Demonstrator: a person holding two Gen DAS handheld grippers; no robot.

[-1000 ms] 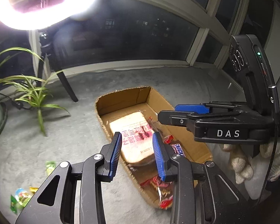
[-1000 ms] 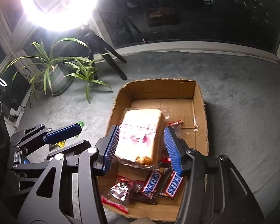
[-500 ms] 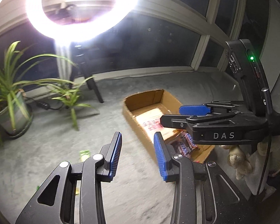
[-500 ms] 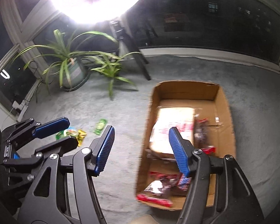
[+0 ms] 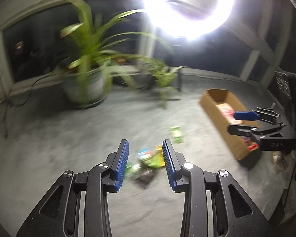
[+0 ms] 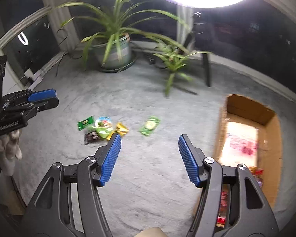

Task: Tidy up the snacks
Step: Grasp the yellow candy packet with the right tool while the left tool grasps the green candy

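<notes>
Right wrist view: cardboard box at 3 o'clock already holds several snacks, a loose packet pile waits at 10 o'clock on the carpet, and both the right gripper and left gripper hang spread, empty.

The box stands on the carpet. Left of the box lies one packet alone, and further left a heap of packets. Behind and left of the box stand two plants. Inside the box lies a bag.
</notes>
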